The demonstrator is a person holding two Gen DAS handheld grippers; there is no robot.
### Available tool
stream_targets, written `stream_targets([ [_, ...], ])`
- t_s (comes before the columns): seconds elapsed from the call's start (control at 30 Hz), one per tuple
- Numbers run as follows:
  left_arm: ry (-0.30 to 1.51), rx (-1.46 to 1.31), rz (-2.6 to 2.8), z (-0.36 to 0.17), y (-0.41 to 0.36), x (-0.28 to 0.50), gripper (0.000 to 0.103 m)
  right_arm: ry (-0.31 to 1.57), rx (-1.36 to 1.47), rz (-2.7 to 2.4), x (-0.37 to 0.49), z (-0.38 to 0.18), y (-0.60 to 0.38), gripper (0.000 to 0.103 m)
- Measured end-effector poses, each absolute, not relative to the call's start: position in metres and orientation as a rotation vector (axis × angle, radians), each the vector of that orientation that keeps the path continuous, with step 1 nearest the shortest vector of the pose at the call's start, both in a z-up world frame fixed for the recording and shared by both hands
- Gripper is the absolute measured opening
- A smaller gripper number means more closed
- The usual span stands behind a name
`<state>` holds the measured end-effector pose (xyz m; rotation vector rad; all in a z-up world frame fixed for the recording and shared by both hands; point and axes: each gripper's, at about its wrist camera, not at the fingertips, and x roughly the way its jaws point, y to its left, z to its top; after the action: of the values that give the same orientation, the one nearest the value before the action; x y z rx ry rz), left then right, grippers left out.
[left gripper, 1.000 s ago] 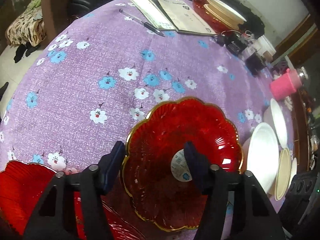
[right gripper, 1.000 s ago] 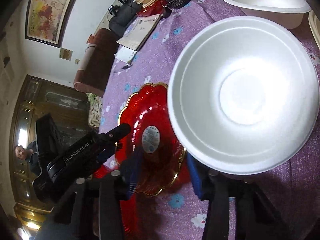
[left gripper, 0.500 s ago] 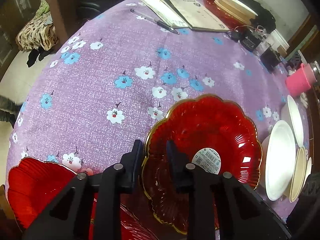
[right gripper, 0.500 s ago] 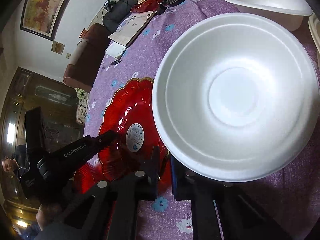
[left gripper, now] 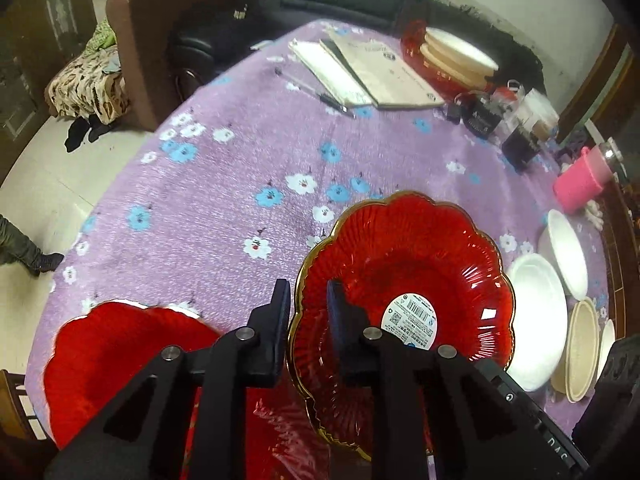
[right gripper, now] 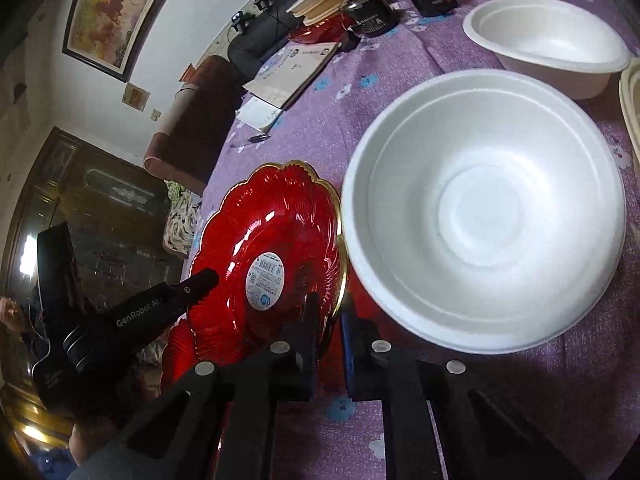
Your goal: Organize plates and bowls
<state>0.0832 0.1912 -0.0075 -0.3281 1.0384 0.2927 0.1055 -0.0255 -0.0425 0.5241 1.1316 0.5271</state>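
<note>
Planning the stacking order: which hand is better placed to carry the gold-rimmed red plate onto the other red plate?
Left: its tool grips the gold-rimmed red plate beside the other red plate.

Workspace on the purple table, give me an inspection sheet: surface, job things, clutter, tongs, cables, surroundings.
Surface: purple flowered tablecloth.
Job's things: red scalloped plate with barcode sticker; second red plate at near left; white foam bowl beside the held plate; second white bowl farther back; plate stack at far edge.
Clutter: open booklets, pen, pink cup, dark boxes.
Tongs: left tongs closing on the red scalloped plate's left rim; right tongs shut on its opposite rim.
Cables: nothing seen clearly.
Surroundings: brown sofa, framed painting.
</note>
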Motion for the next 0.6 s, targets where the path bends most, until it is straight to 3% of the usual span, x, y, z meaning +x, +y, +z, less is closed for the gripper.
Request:
stream_targets([
  [0.6, 0.847, -0.392, 0.346, 0.029, 0.213, -0.006, 0.015, 1.016, 0.387, 0.627, 0.056, 0.008, 0.003, 0.008],
])
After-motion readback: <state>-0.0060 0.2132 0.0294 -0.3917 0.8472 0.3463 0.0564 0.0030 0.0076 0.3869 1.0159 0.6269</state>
